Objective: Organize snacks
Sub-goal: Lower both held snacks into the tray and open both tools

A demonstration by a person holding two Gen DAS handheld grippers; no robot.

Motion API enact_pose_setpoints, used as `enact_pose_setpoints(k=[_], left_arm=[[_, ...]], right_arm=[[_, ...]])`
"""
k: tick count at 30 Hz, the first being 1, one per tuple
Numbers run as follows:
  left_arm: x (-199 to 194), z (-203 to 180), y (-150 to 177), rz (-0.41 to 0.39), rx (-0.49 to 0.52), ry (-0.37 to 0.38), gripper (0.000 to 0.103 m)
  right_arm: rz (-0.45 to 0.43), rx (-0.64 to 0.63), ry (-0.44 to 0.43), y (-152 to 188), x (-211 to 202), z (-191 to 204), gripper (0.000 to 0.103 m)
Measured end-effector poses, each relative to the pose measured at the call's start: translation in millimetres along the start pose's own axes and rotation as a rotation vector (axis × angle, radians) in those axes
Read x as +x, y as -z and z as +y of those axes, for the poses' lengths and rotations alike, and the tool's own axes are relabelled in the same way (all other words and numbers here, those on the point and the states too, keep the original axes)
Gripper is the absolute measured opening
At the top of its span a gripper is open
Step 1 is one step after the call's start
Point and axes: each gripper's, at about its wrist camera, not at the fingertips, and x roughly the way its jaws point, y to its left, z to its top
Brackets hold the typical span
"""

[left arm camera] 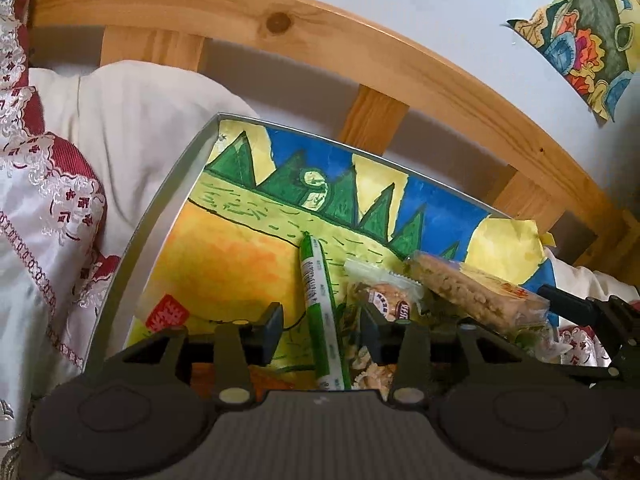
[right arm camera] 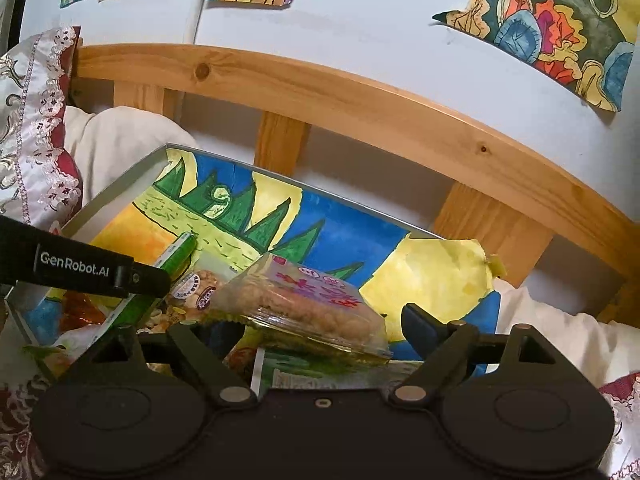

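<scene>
A metal tray (left arm camera: 188, 168) lined with a painted picture lies on a bed; it also shows in the right wrist view (right arm camera: 120, 192). A green and white stick snack (left arm camera: 320, 312) lies between the fingers of my open left gripper (left arm camera: 322, 320), untouched on either side. A round-label biscuit packet (left arm camera: 384, 300) and a clear-wrapped rice crispy bar (left arm camera: 476, 292) lie to its right. My right gripper (right arm camera: 320, 320) is open around the crispy bar (right arm camera: 304, 304); its left finger is hidden behind the bar. The green stick (right arm camera: 176, 256) and the biscuit packet (right arm camera: 196, 288) lie to the left of it.
A wooden headboard (left arm camera: 360, 52) runs behind the tray, with a white pillow (left arm camera: 132, 120) and a red-patterned cushion (left arm camera: 44, 184) at the left. A red packet (left arm camera: 168, 312) lies at the tray's near left. The left gripper's body (right arm camera: 80, 268) crosses the right view. Drawings hang on the wall (right arm camera: 560, 20).
</scene>
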Motion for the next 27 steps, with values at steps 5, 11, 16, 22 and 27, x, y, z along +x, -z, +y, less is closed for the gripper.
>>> enact_pose_setpoints(k=[5, 11, 16, 22, 27], left_arm=[[-6, -2, 2, -0.008, 0.005, -0.003, 0.060], [-19, -3, 3, -0.036, 0.022, -0.011, 0.073], [-30, -3, 3, -0.070, 0.034, -0.037, 0.088], [-38, 1, 3, -0.087, 0.046, -0.045, 0.097], [-48, 6, 5, -0.110, 0.055, -0.059, 0.100]], right_arm=[[-0.008, 0.008, -0.005, 1, -8, -2, 0.091], [-0.033, 0.033, -0.030, 4, -22, -4, 0.095], [-0.064, 0.065, -0.045, 8, -34, -8, 0.096], [-0.084, 0.083, -0.035, 7, -46, -11, 0.098], [-0.103, 0.091, -0.031, 8, -56, -9, 0.100]])
